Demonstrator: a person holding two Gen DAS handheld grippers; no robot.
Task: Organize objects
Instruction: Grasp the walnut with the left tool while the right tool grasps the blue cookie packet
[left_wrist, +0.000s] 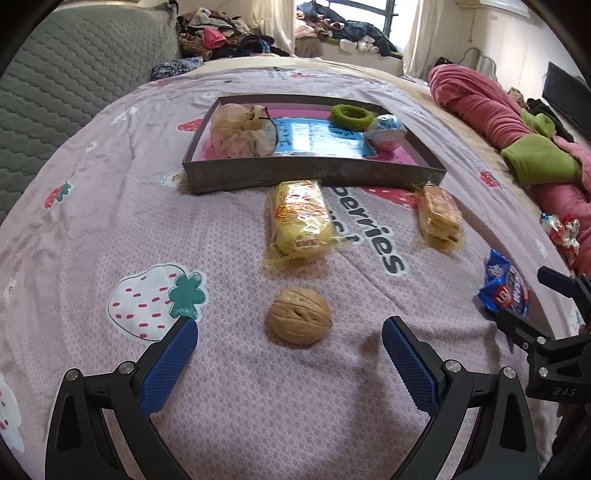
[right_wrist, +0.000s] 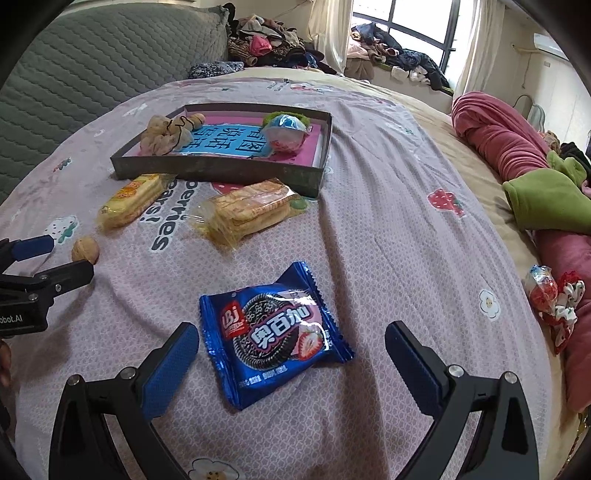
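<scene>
**Both grippers spread wide over loose items on the bed**

The left gripper (left_wrist: 290, 328) is held low over the pink strawberry-print sheet (left_wrist: 110, 229), its blue pads spread wide and nothing clasped. A walnut (left_wrist: 299, 315) is seen on the sheet just ahead of the fingertips, roughly centred between them and apart from both pads.

The right gripper (right_wrist: 291, 332) is likewise released, and a blue cookie packet (right_wrist: 273, 336) is framed between its fingers, lying flat on the sheet and touched by neither pad.

Further back, a shallow dark tray (left_wrist: 314, 173) is set on the sheet. Inside it are found a beige mesh pouch (left_wrist: 242, 131) at the left, a green fuzzy ring (left_wrist: 351, 116) at the far right, and a blue-and-pink ball (left_wrist: 386, 131) just beside the ring; the printed blue item under them may be a book, though this cannot be made out surely.

Two yellow cracker packets are laid just in front of the tray: one (left_wrist: 301, 221) near its middle, the other (left_wrist: 439, 216) near its right corner.
</scene>
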